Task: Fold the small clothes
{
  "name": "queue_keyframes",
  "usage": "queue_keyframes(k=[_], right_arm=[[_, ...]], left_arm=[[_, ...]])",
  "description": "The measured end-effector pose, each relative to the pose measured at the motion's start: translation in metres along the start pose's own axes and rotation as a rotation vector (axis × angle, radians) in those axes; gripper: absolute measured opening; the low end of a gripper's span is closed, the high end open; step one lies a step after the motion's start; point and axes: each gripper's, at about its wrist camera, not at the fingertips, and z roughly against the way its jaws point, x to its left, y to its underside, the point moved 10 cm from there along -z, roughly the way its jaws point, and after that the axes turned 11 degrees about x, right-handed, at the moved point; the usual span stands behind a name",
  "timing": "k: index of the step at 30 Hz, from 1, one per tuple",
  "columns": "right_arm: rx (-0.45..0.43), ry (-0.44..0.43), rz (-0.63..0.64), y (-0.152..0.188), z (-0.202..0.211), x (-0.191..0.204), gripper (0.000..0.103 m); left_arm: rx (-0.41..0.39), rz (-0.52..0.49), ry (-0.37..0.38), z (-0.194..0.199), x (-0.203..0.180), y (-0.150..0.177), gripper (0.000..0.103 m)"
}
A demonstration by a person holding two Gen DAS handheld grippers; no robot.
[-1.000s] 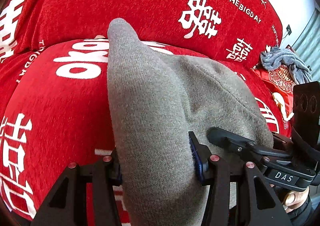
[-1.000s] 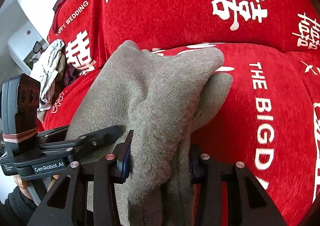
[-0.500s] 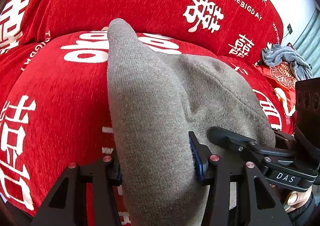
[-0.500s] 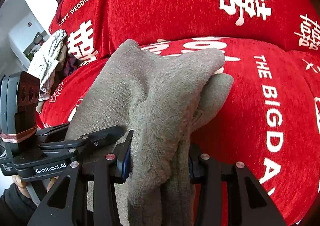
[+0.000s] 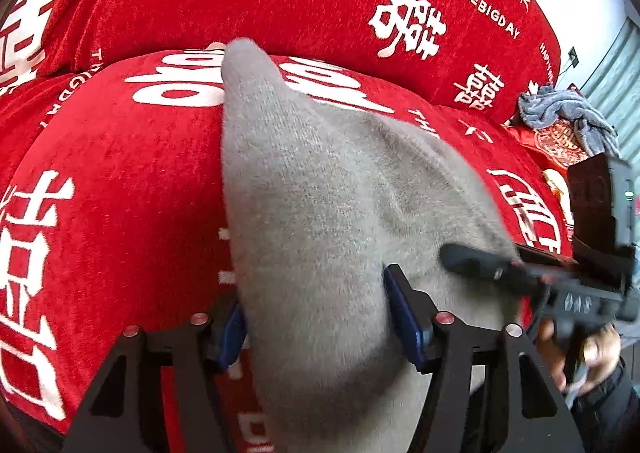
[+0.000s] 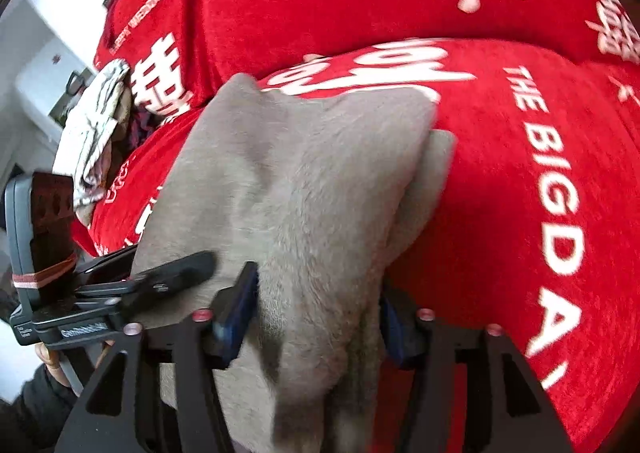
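Since the earlier frames both grippers have been carried forward over the seat, and the right wrist view is now smeared by motion. A grey knit garment [image 5: 320, 213] is held above the red sofa cover [image 5: 100, 181], doubled over, with its free end pointing toward the backrest. It is pinched by the left gripper [image 5: 314, 317], whose jaws are closed on a thick bunch of the cloth, and likewise by the right gripper [image 6: 316, 313], whose jaws are closed on the neighbouring layers [image 6: 304, 181]. The step in hand is judged to be laying the fold onto the cushion. Both held corners should be kept level and evenly spaced, the far end lowered first, and the cloth drawn gently taut so that no crease is trapped. Other clothes [image 5: 564, 113] are piled at the far end of the sofa.
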Motion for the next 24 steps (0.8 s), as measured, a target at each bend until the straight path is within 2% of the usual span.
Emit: queue_keyframes(k=[2,4,7,9,11,14,16,18,21,24], right_arm=[[-0.058,0.027,-0.006,-0.005,0.02,-0.007,0.061],[-0.12,0.04,0.004,-0.013,0.041,-0.008,0.062],[-0.181,0.005,0.044,-0.033,0.061,0.004,0.062],[-0.161,-0.051,0.091,-0.046,0.056,0.019,0.062],[-0.115,-0.09,0.122,-0.058,0.04,0.028,0.062],[-0.011,-0.058,0.1,-0.076,-0.002,0.013,0.062],[0.019,-0.023,0.051,-0.082,-0.021,-0.006,0.062],[0.041,-0.038,-0.001,-0.085,-0.034,-0.025,0.061],[0.021,-0.126,-0.052,-0.089,-0.034,-0.032,0.061],[0.014,-0.093,-0.035,-0.084,-0.024,-0.026,0.062]], left_arm=[[-0.011,-0.007,-0.025,0.015,0.003,-0.002,0.064],[-0.059,-0.019,-0.056,0.032,0.005,-0.011,0.064],[-0.122,-0.021,-0.04,0.054,0.0,-0.031,0.064],[-0.128,-0.039,-0.032,0.055,-0.008,-0.048,0.064],[-0.087,-0.075,0.02,0.04,-0.021,-0.064,0.064],[0.027,-0.016,0.075,-0.001,-0.016,-0.081,0.064],[0.071,0.033,0.108,-0.022,-0.011,-0.089,0.064],[0.097,0.049,0.092,-0.039,-0.004,-0.094,0.064],[0.101,0.033,0.061,-0.049,-0.002,-0.098,0.064],[0.099,-0.014,-0.006,-0.043,-0.005,-0.095,0.064]])
